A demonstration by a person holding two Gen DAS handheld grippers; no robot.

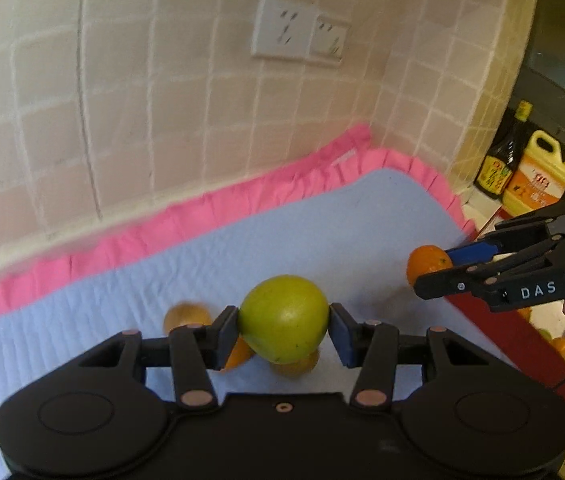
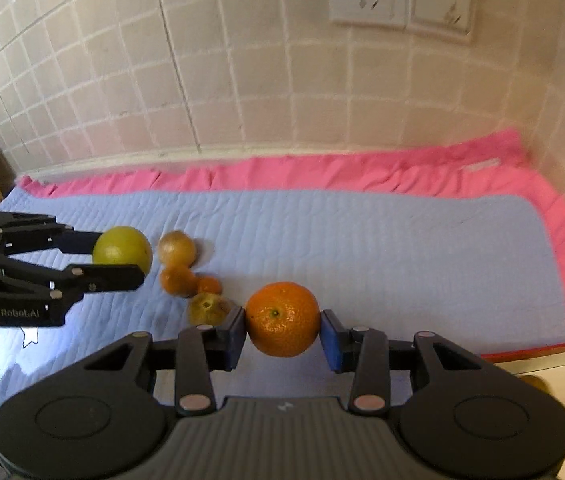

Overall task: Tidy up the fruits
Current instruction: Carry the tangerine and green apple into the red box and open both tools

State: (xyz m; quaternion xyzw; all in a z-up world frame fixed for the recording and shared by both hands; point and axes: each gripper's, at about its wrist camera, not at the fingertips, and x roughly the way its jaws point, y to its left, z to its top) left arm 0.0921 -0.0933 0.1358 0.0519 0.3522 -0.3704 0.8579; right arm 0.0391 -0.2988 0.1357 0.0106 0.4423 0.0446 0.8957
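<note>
Against tiled wall (image 2: 242, 80), blue quilted mat (image 2: 402, 248).

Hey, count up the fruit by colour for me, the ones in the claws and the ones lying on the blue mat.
Green: 1, in the left claw
Orange: 3, one in the right claw, two on the mat
Yellow-brown: 2, on the mat
Total: 6

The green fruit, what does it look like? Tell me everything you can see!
The green fruit is round, smooth and yellow-green, with a few tiny dark specks and a soft shine. The left gripper is shut on it, one blue pad pressing each side, and holds it up above the blue quilted mat and the orange fruits lying there.
</note>
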